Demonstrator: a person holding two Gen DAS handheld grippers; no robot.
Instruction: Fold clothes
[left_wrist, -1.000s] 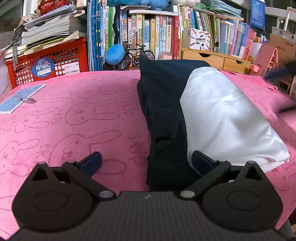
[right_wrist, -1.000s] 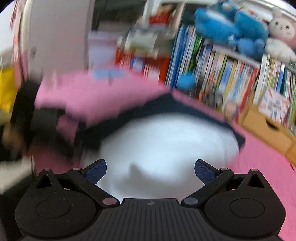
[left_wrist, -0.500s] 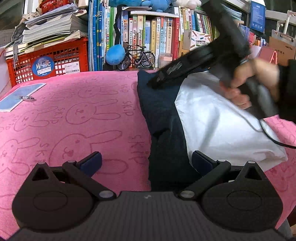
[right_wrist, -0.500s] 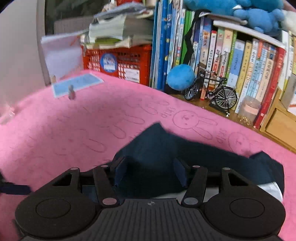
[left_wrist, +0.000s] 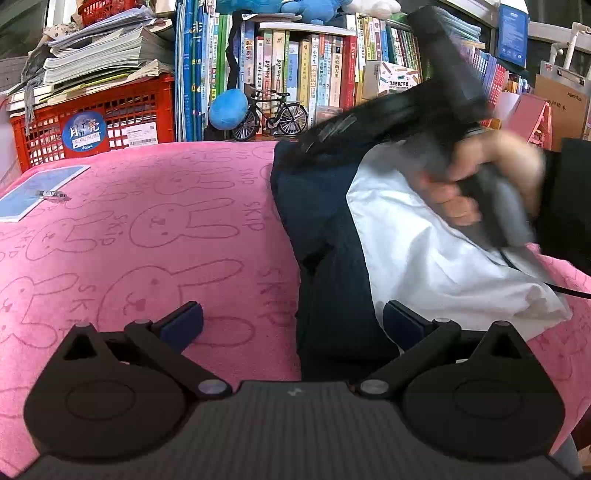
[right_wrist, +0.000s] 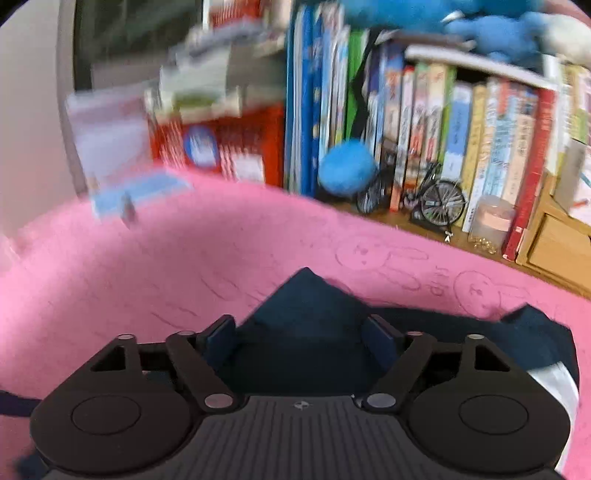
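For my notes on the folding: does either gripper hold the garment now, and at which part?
Neither. The right gripper straddles the navy garment's far corner, jaws opening, pads not pressing. The left gripper is open.

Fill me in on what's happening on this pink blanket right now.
A person is folding a navy and white garment on the pink bunny blanket, with a handheld gripper in each hand. The right gripper is at the garment's far navy corner; its jaws are opening, with that fabric between them. The left gripper sits wide open at the near end, navy cloth between its jaws but not pinched. The fold is not finished.
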